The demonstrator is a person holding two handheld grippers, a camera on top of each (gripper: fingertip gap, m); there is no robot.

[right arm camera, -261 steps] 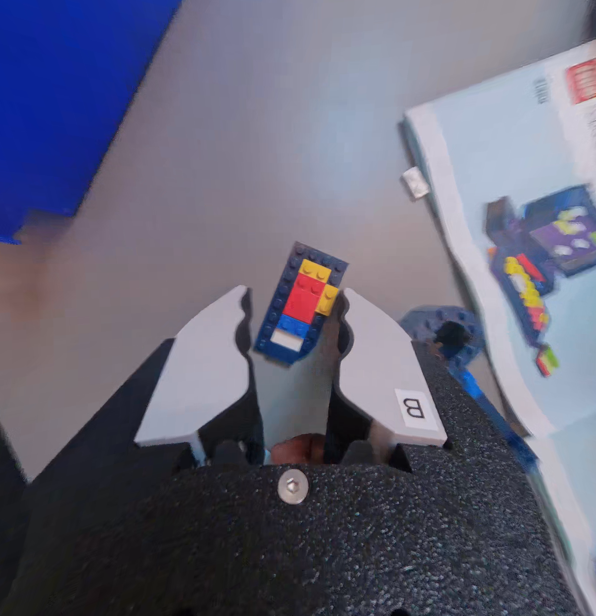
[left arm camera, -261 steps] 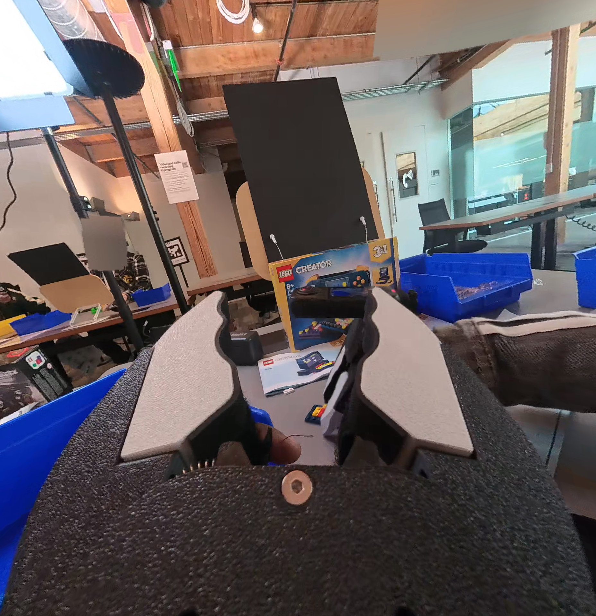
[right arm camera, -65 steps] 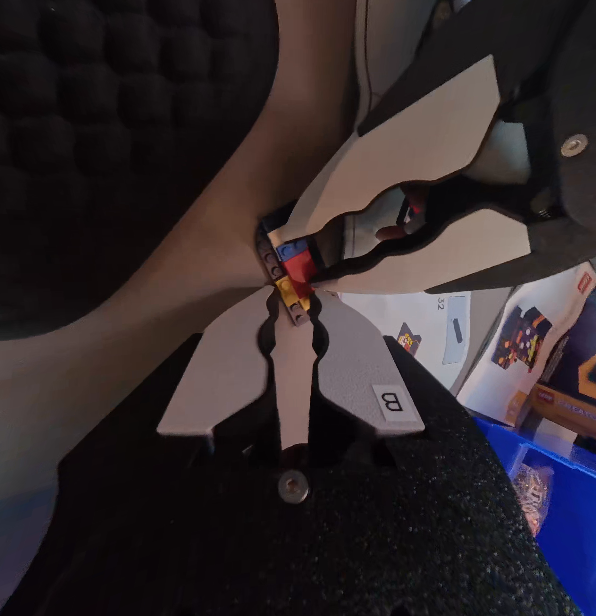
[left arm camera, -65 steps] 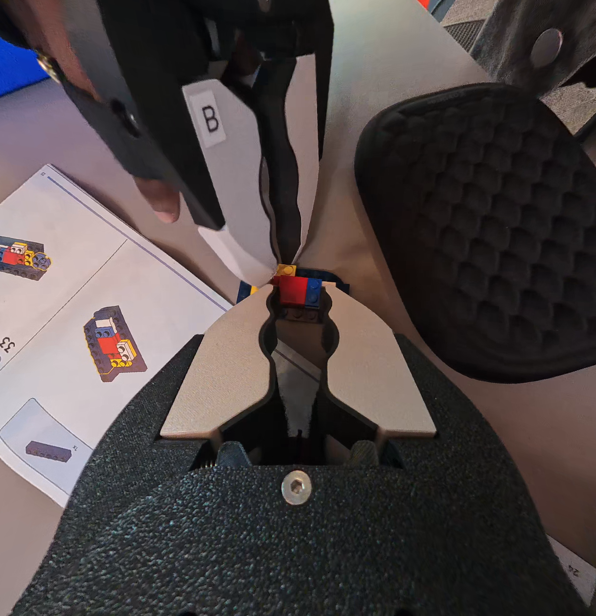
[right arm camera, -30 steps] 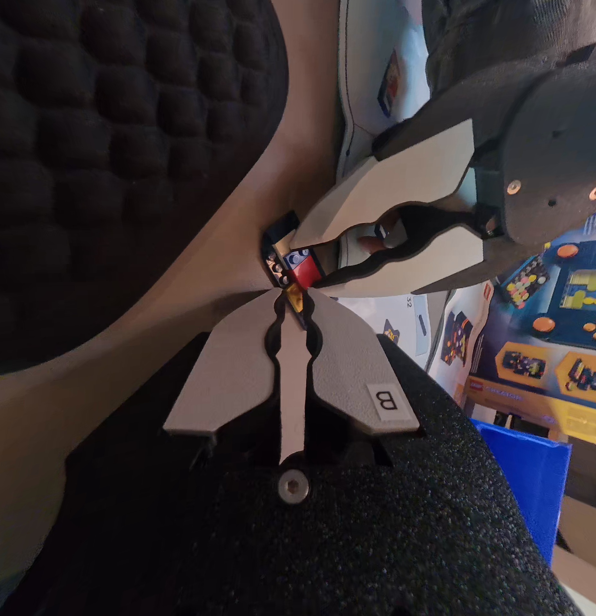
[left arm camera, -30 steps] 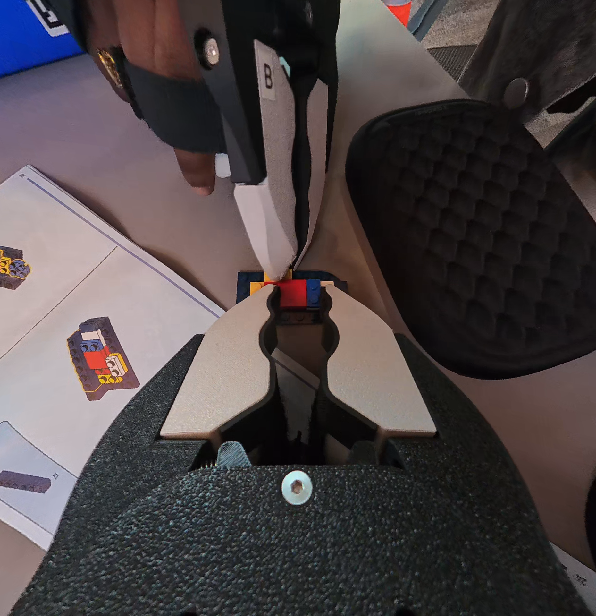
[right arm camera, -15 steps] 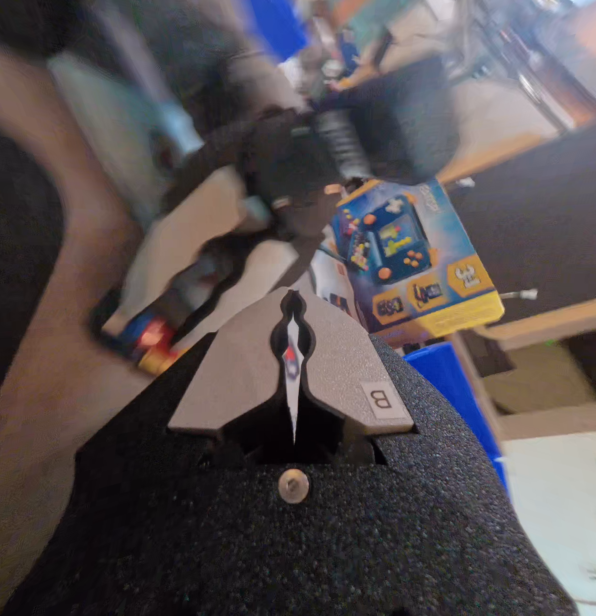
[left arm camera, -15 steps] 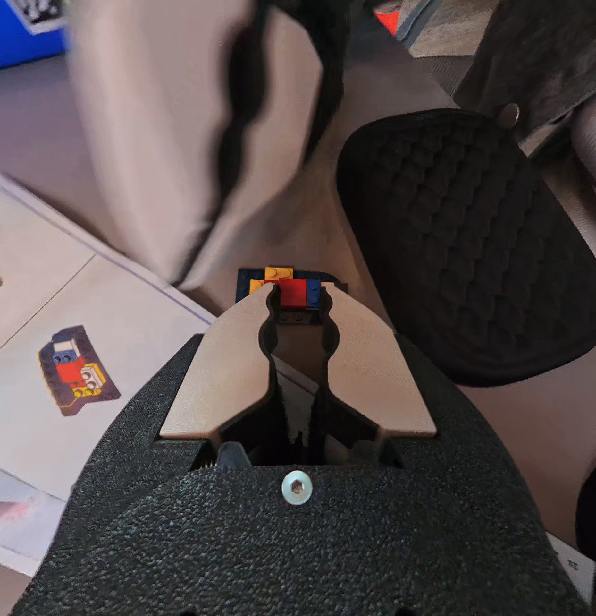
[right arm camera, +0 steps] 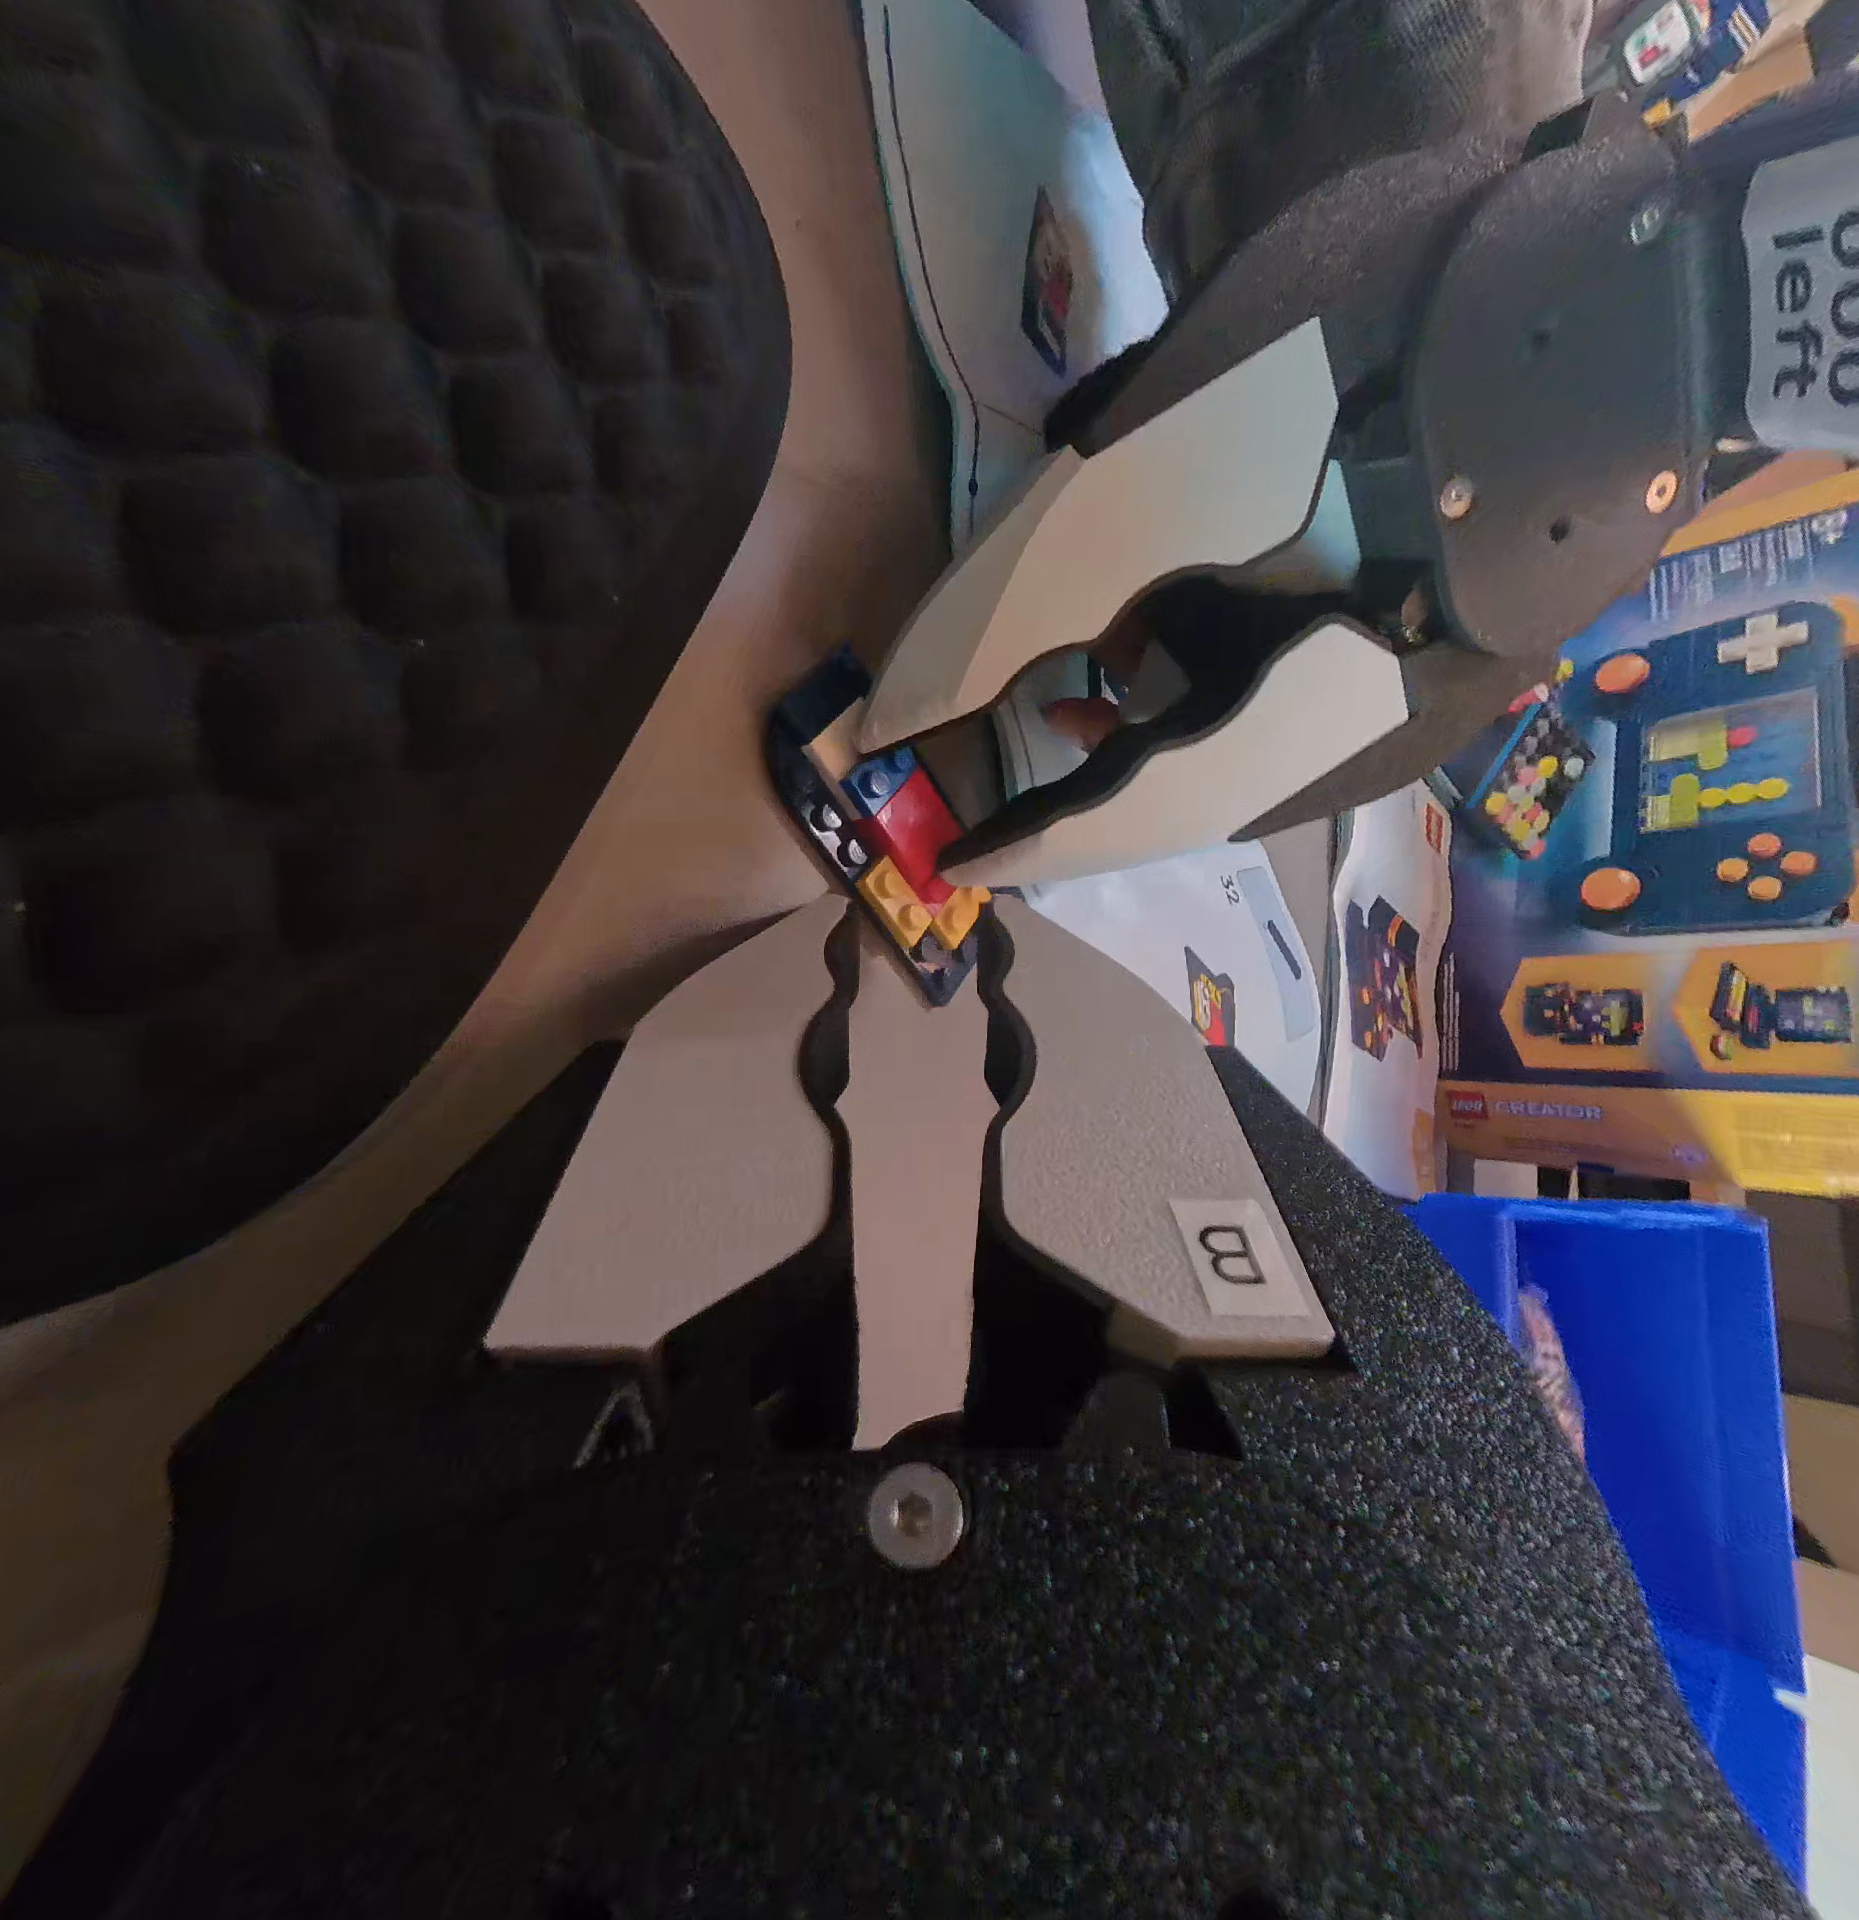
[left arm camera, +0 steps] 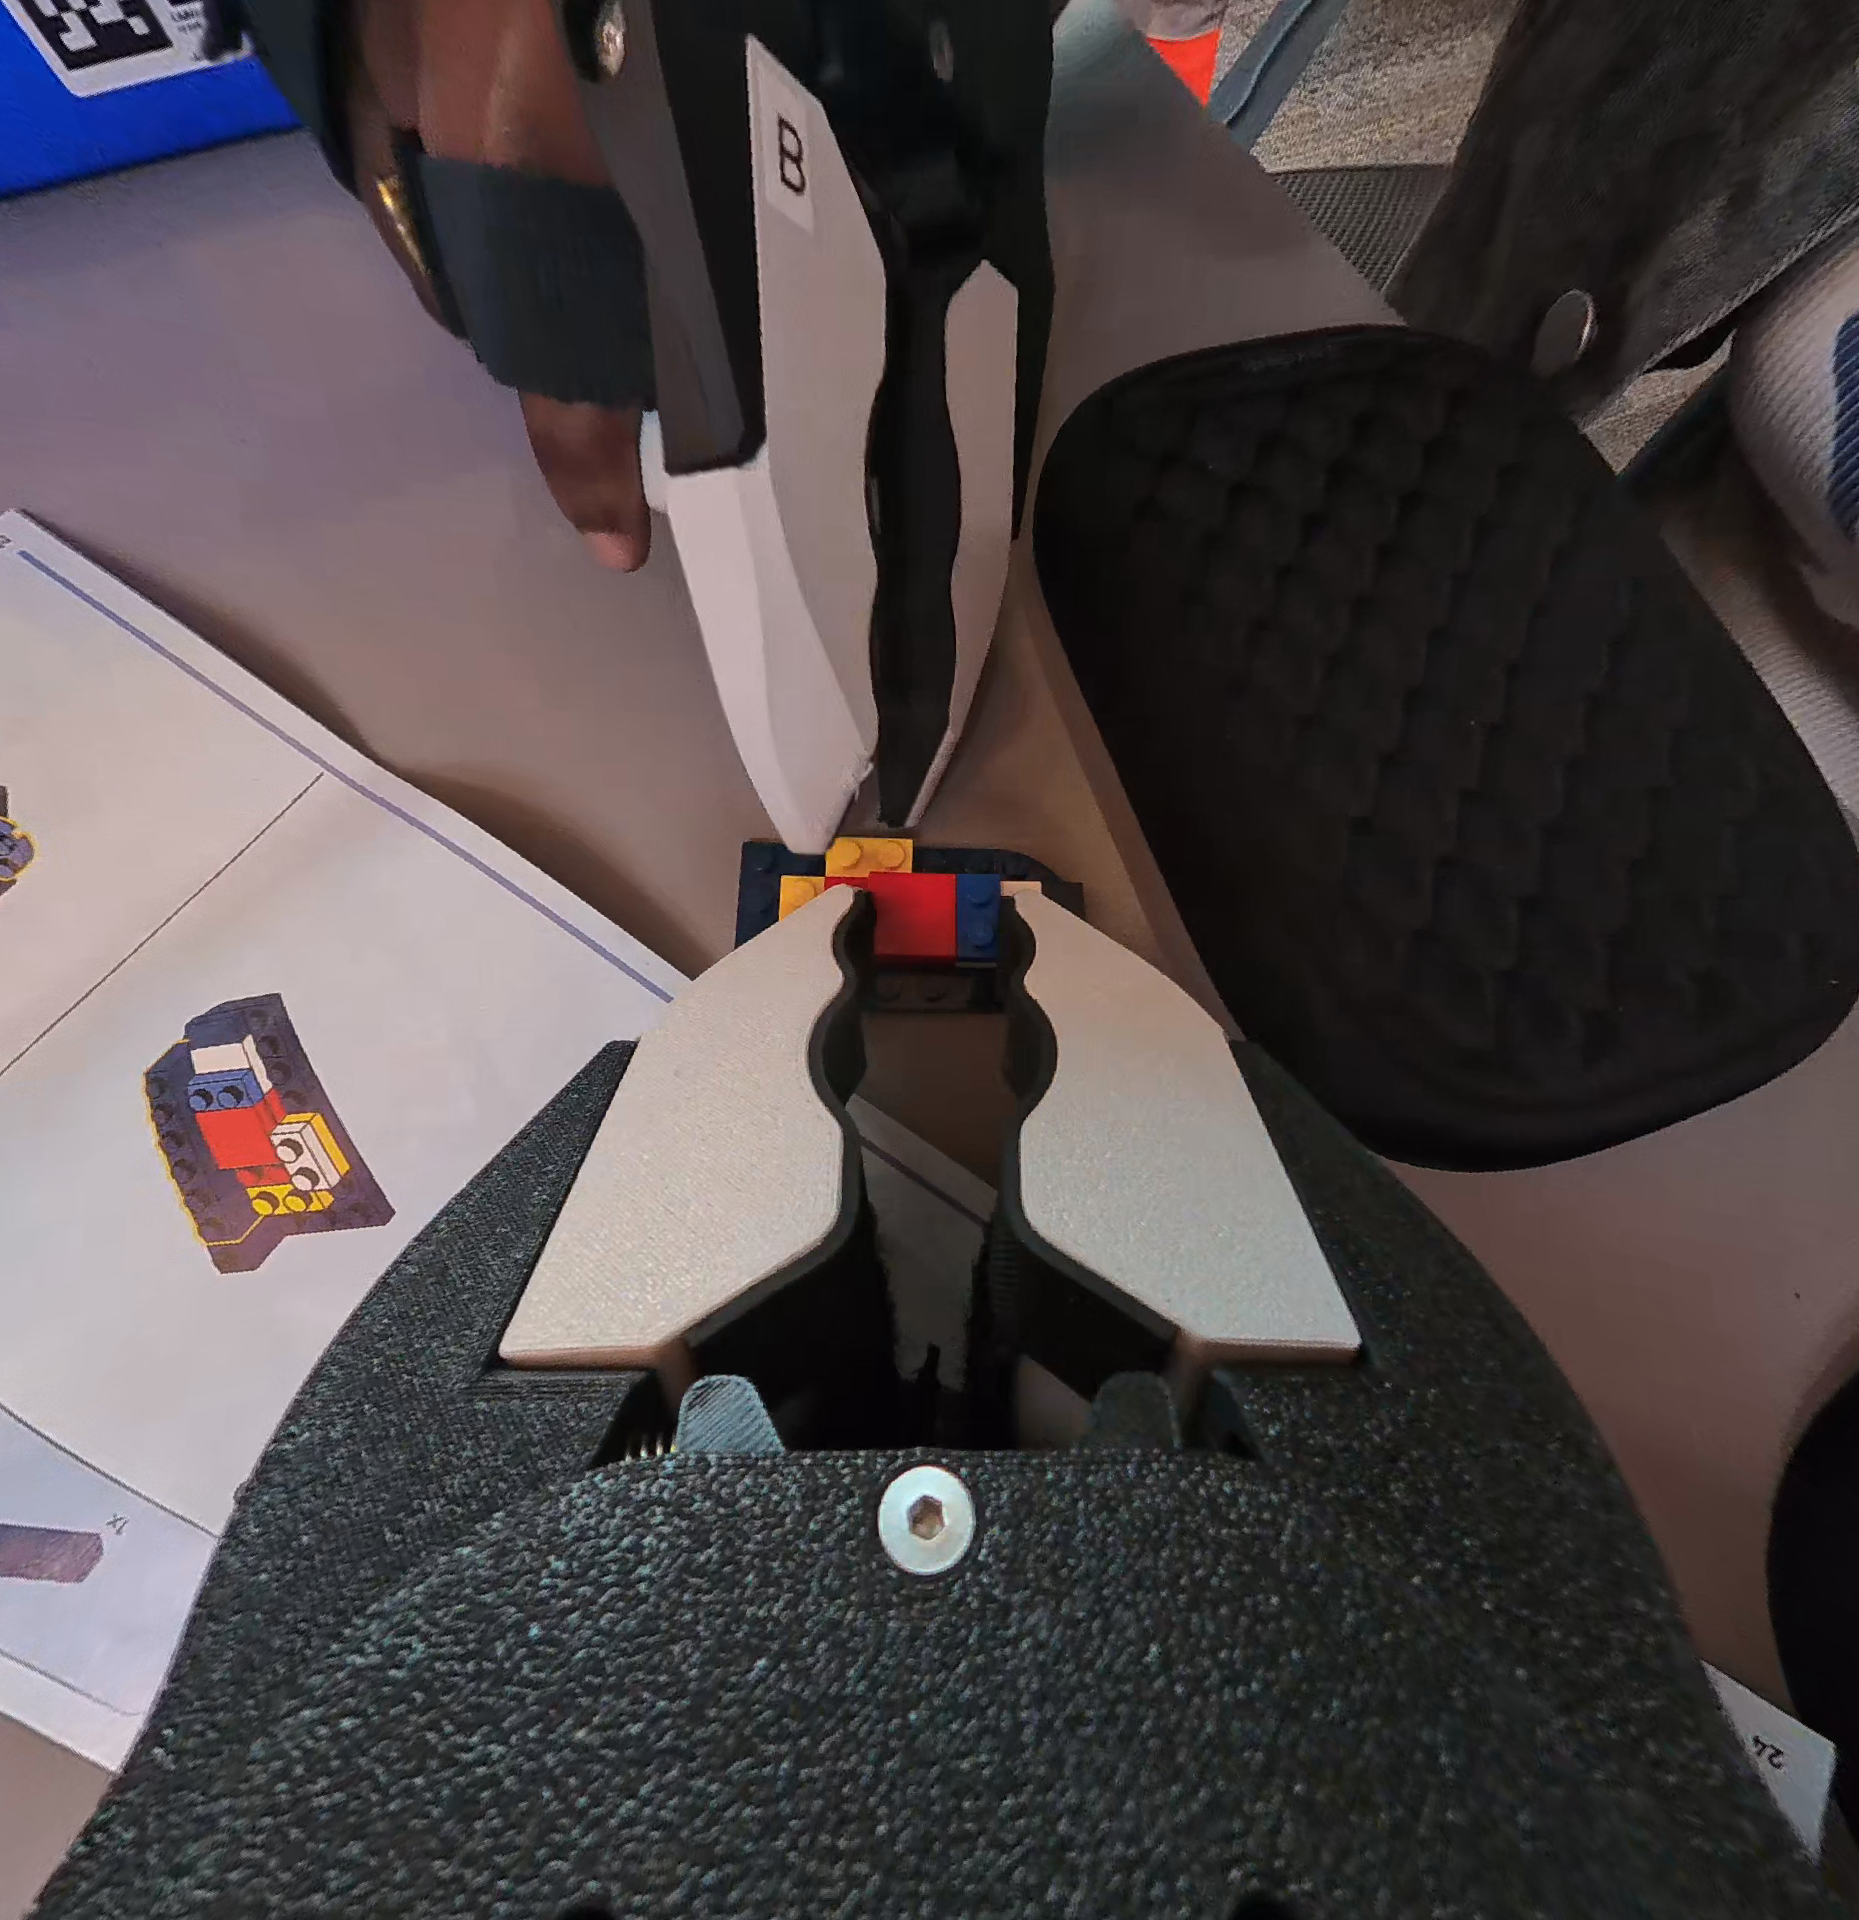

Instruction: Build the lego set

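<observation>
My left gripper (left arm camera: pixel 935 914) is shut on a small brick assembly (left arm camera: pixel 912 920): a dark blue plate carrying yellow, red, blue and white bricks. Its pads press the red and blue bricks from both sides, just above the table. The right wrist view shows the same grip (right arm camera: pixel 909 800). My right gripper (right arm camera: pixel 917 930) is open. Its fingertips straddle the yellow end of the assembly (right arm camera: pixel 889 894) without clearly pressing it. In the left wrist view the right gripper (left arm camera: pixel 878 821) points down at the far yellow brick, held by a hand (left arm camera: pixel 551 312).
A black quilted seat pad (left arm camera: pixel 1424 727) lies right of the assembly, also in the right wrist view (right arm camera: pixel 281 520). An open instruction booklet (left arm camera: pixel 281 935) lies to the left. A toy box (right arm camera: pixel 1683 831) and a blue bin (right arm camera: pixel 1631 1403) stand beyond. My two grippers' fingertips are within a few centimetres of each other.
My right gripper pulled away from the assembly with its fingers shut, then came back to the yellow end with its fingers opened. My left gripper kept its hold and barely moved.
</observation>
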